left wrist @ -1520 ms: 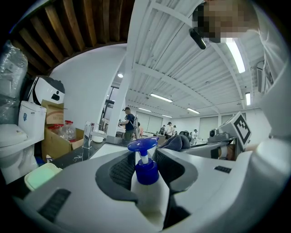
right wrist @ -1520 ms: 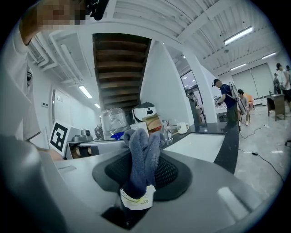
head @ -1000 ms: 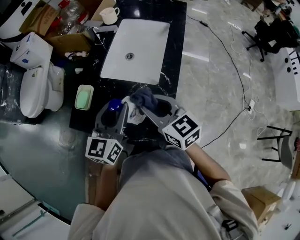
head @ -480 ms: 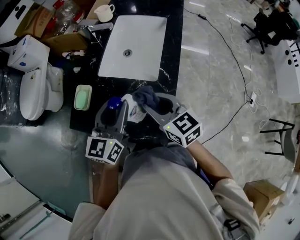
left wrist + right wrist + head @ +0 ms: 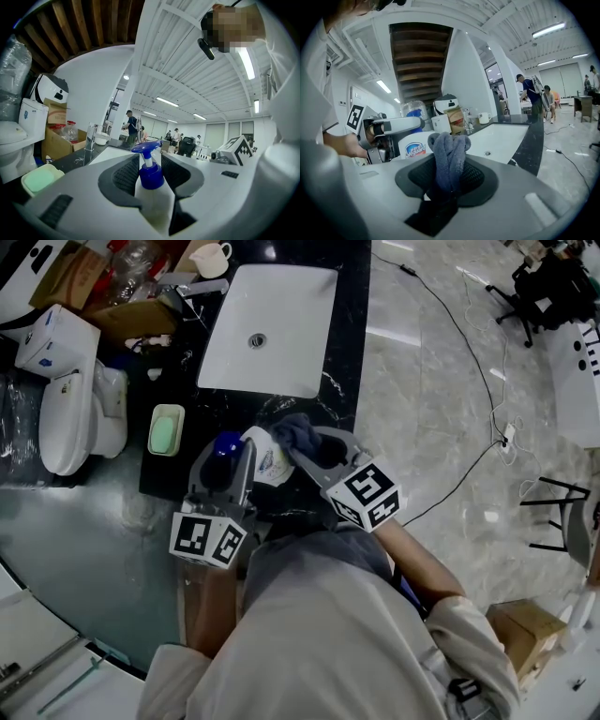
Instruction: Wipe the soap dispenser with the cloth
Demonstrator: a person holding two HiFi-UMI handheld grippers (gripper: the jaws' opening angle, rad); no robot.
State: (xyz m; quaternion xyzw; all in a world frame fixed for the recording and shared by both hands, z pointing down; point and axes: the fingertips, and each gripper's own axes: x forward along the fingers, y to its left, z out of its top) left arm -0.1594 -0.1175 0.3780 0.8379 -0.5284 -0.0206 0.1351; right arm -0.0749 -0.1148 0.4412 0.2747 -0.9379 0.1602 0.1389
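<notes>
Left gripper (image 5: 151,164) is clenched on the soap dispenser (image 5: 152,194), one jaw on each side of the white bottle. The blue pump head sticks up above the jaws. I hold the dispenser above the near edge of the black bench (image 5: 352,352), just in front of the white sink (image 5: 272,324).

Right gripper (image 5: 449,180) is clamped on the cloth (image 5: 449,157). It is dark grey-blue and bunched, and folds of it poke out past the jaw tips. In the head view the cloth sits right against the bottle's labelled side, on the side away from the pump. Can't confirm firm contact. The two grippers angle in toward each other, with the dispenser between them.

A green soap dish (image 5: 168,432) is on the bench left of the dispenser. A white toilet (image 5: 66,418) stands further left, off the bench. A white cup (image 5: 214,257) is at the far end, behind the sink.
</notes>
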